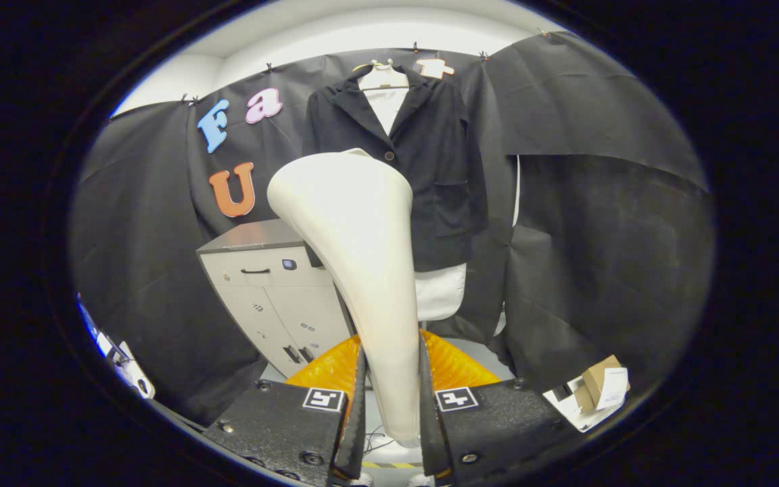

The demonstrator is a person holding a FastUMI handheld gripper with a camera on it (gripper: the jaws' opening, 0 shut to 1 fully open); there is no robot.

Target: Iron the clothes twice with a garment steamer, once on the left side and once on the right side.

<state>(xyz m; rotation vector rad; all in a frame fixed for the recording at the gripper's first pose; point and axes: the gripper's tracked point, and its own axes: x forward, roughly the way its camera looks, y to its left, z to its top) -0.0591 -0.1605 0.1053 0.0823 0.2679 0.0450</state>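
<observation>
A cream-white garment steamer stands upright between my fingers, and my gripper is shut on its narrow handle. Its wide head rises ahead of the fingers and covers the lower left part of the clothes. Beyond it a black jacket over a white shirt hangs on a hanger against the booth's black wall. The steamer head is in front of the jacket's left side; whether it touches the cloth I cannot tell. The shirt's white hem shows below the jacket.
A grey cabinet with drawers and doors stands to the left of the hanging clothes. An orange ribbed object lies just behind the fingers. A small cardboard box and papers lie low on the right. Black cloth drapes all around.
</observation>
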